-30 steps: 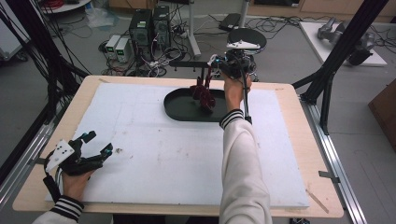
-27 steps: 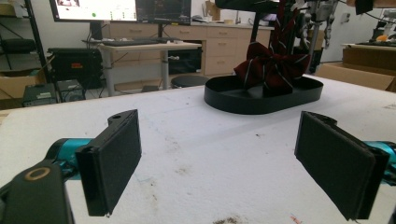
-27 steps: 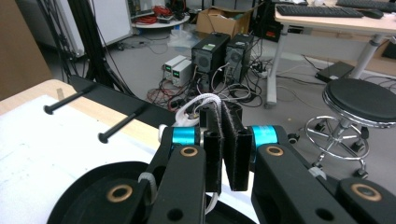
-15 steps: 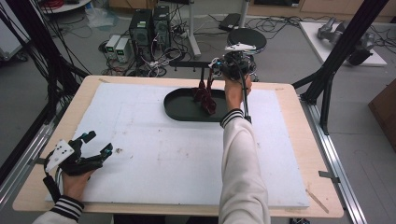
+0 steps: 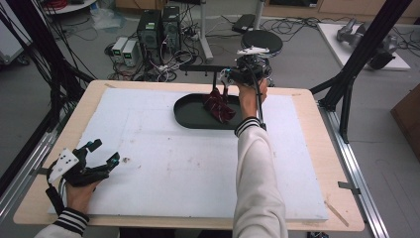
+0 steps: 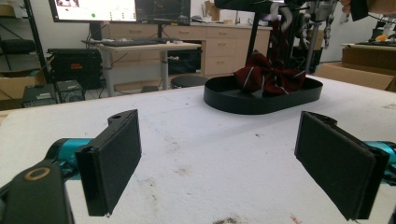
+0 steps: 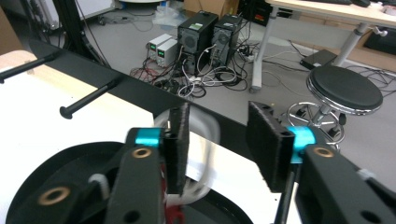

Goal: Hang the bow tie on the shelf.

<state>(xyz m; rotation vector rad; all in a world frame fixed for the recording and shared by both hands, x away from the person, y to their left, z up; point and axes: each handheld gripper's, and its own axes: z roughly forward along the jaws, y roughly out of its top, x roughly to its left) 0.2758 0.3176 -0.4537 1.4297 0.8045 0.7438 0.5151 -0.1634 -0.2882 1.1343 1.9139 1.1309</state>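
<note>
A: From the high view, what sits on the counter (image 5: pixel 148 163)?

B: A black oval tray (image 5: pixel 190 115) lies toward the far side of the white counter top. A dark red cloth (image 5: pixel 219 106) with thin pale stripes is heaped in the tray's right half. The right hand-held gripper (image 5: pixel 229 78) hangs over that cloth, just above the tray's far rim, beside a black rack (image 5: pixel 205 69) with a horizontal bar.

A: And the left one?

B: The left hand-held gripper (image 5: pixel 101 154) rests at the near left corner of the counter, well apart from the tray, jaws spread with nothing between them.

A: What does the left gripper view add?

B: Its two black pads (image 6: pixel 114 165) stand wide apart over bare counter. Farther off, the tray (image 6: pixel 233 100) holds the bunched red cloth (image 6: pixel 261 77), part of which rises toward the right hand-held gripper (image 6: pixel 317 14) above.

A: The right gripper view?

B: The right hand-held gripper (image 7: pixel 217 140) has just been opening; its pads stand parted. A white hanger hook (image 7: pixel 205 140) shows beside the left pad, but I cannot tell whether it touches. Below, the tray rim (image 7: pixel 56 163) curves round and a bit of red cloth (image 7: pixel 173 215) shows at the bottom edge.

A: Any writing to read?

B: None is legible.
</note>
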